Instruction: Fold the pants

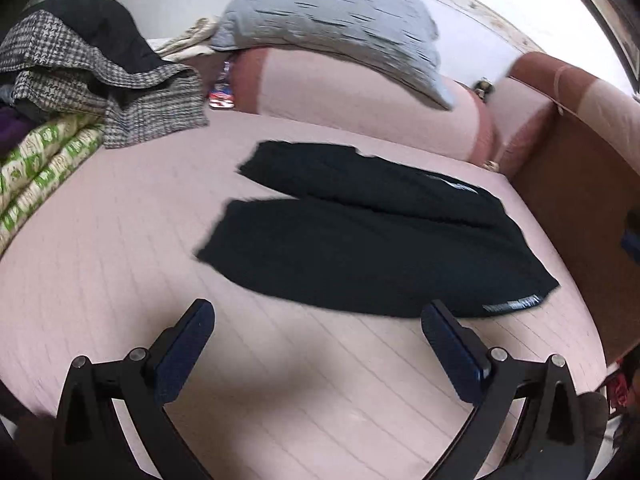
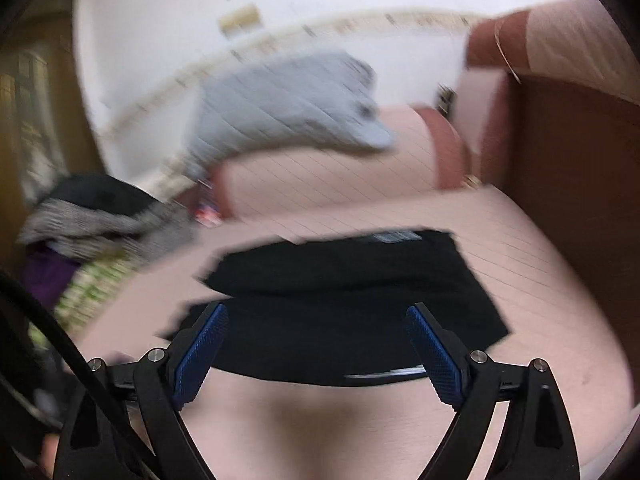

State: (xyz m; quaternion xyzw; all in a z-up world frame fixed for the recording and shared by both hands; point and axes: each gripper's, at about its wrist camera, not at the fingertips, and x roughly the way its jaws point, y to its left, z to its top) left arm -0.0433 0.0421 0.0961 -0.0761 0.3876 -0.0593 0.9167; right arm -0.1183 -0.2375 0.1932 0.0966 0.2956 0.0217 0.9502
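I look down on a pale pink quilted sofa seat (image 1: pixel 120 240) below a white wall, with a grey textured cushion (image 1: pixel 332 20) on the backrest. The black knit pants (image 1: pixel 360 240) lie flat just ahead of my left gripper (image 1: pixel 318 320); their long axis runs across, legs toward the left, waistband toward the right. A houndstooth woven coat (image 1: pixel 100 80) sits far left. My right gripper (image 2: pixel 318 320) hovers over the pants. Both jaws stand wide, holding nothing.

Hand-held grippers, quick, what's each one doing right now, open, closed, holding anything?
Left hand-held gripper: open, holding nothing, short of the black pants.
Right hand-held gripper: open, holding nothing, over the pants.
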